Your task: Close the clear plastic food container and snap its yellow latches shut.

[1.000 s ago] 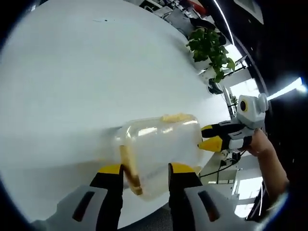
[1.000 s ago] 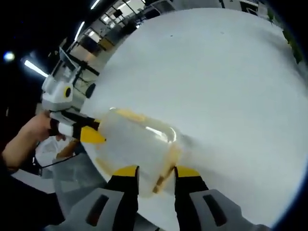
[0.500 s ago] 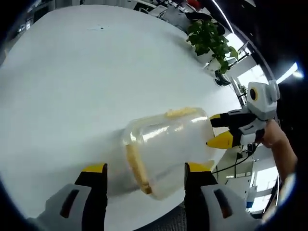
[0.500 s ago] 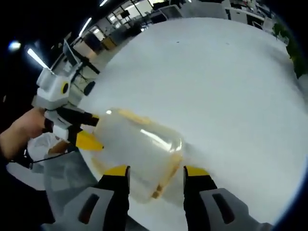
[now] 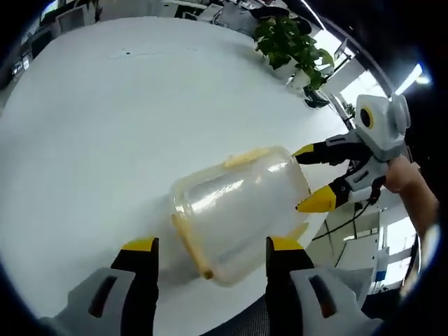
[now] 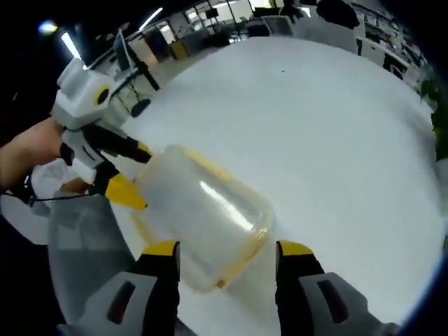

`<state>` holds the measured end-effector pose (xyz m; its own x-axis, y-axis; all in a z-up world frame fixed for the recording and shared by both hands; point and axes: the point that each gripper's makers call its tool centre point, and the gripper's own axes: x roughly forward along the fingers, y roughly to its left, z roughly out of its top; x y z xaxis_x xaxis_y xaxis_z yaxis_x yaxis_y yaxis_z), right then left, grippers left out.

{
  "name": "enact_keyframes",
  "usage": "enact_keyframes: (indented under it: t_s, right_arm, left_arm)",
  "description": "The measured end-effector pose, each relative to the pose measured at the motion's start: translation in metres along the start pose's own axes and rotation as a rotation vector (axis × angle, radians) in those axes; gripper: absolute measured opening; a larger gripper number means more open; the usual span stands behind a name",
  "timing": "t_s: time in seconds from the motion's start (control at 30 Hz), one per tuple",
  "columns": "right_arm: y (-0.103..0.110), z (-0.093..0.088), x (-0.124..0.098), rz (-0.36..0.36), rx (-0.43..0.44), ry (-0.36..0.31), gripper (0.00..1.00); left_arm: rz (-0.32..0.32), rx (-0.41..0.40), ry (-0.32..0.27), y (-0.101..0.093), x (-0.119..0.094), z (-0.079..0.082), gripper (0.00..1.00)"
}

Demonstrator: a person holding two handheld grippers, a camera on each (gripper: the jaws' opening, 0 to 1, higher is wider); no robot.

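The clear plastic container [image 5: 241, 210] lies on its side on the white table [image 5: 105, 119], one yellow latch [image 5: 245, 157] along its upper edge and another [image 5: 190, 243] at its near end. My left gripper [image 5: 211, 246] is open, its jaws wide on either side of that near end. My right gripper [image 5: 313, 176] comes in from the right, open around the far end. In the right gripper view the container [image 6: 203, 220] lies between my right gripper [image 6: 227, 249] and my left gripper [image 6: 140, 176], with a yellow latch [image 6: 210, 166] on top.
A potted plant [image 5: 287, 42] stands at the table's far edge. A person's hand [image 5: 409, 182] holds the right gripper, another hand [image 6: 28, 150] the left. The table edge [image 6: 126, 238] runs close by the container. Office desks lie beyond.
Both grippers' jaws have spread apart from the container's ends, where they sat closer a second ago. Both views have shifted with the hands. The container stays on the table.
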<state>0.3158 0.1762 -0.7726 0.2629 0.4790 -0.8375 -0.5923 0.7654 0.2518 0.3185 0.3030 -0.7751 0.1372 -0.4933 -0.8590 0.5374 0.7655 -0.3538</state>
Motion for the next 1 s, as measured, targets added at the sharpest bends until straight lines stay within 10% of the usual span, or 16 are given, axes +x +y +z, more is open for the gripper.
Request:
enact_keyframes:
  t_s: [1.0]
  right_arm:
    - [0.015,0.022,-0.006,0.049,-0.309,0.004,0.49]
  left_arm:
    - [-0.037,0.494,-0.031,-0.025,-0.012,0.029,0.62]
